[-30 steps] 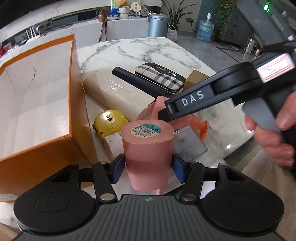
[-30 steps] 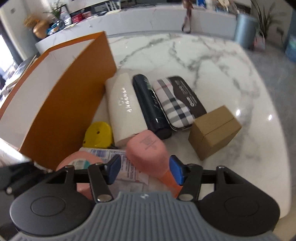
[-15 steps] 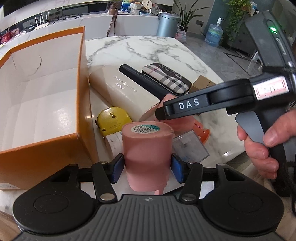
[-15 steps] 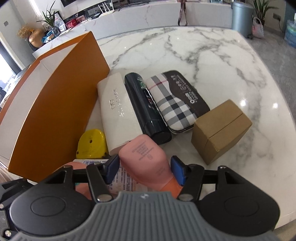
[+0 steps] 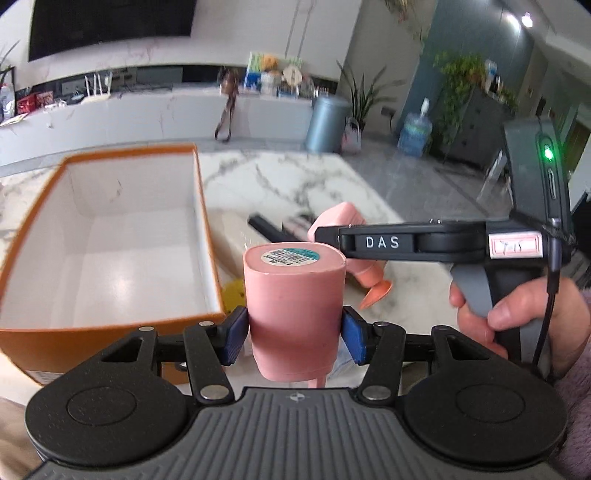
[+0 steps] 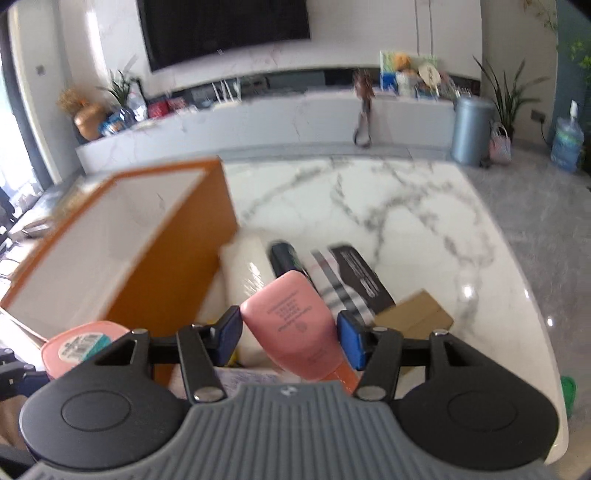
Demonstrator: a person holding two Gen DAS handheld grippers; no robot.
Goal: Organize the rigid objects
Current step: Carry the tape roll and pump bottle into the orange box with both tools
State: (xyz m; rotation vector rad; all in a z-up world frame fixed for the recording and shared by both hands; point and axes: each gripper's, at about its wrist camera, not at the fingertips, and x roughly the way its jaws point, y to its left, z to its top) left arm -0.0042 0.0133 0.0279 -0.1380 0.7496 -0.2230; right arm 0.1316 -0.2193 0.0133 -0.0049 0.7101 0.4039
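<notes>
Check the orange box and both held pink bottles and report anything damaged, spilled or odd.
Nothing spilled. The orange box has a small crease or tear on its white inner far wall. The left gripper holds a pink bottle bottom up. The right gripper, closing, holds a pink tube tilted, cap toward the camera.

A white marble desk [image 6: 406,206] with grey veins stands on a grey floor [image 6: 535,199]. Behind it a long white counter [image 6: 258,122] runs along a pale wall, with a large dark screen [image 6: 221,26] mounted above. A grey bin [image 6: 471,129] stands at the counter's end, a water jug [image 6: 567,142] and potted plants [image 6: 508,92] beside it. On the left, daylight comes through a window [image 6: 11,147]. A blue-grey wall [image 5: 476,55] closes the right side.
</notes>
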